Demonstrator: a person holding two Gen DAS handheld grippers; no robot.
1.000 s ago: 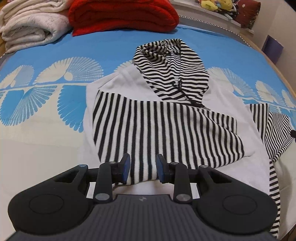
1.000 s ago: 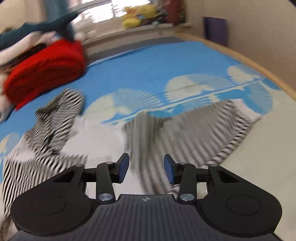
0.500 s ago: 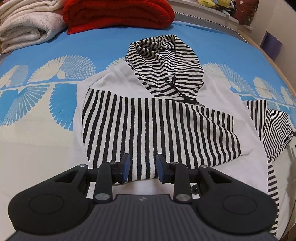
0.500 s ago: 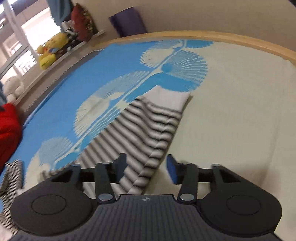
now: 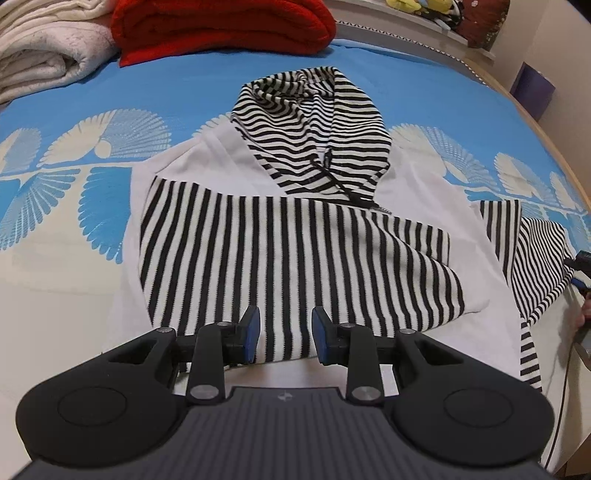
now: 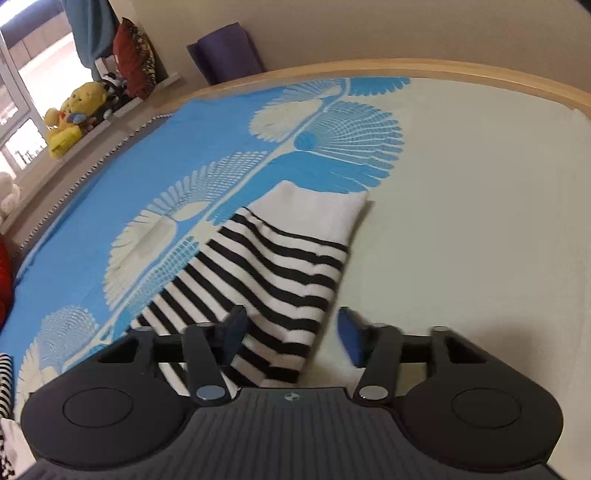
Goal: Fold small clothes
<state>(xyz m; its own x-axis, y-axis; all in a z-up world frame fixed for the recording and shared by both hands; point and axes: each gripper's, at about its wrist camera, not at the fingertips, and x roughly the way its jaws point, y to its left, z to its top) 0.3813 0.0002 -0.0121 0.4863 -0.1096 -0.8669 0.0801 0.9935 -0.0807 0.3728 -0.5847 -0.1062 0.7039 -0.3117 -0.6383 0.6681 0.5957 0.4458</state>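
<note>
While your hoodie (image 5: pixel 295 236) lies flat on the bed (image 5: pixel 66 266) | left gripper (image 5: pixel 285 334) over its hem, jaws part open, empty | right gripper (image 6: pixel 288 336) jaws just closing astride the sleeve (image 6: pixel 266 273), pads not yet pressing

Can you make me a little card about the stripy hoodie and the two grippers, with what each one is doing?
garment: striped hoodie, flat on the blue bed cover
folded sleeve: lying across the body
other sleeve: stretched out sideways
left gripper: open, empty, over the hem
right gripper: jaws have just been closing, other sleeve between them, not pinched yet
behind: red blanket, white blanket
</note>
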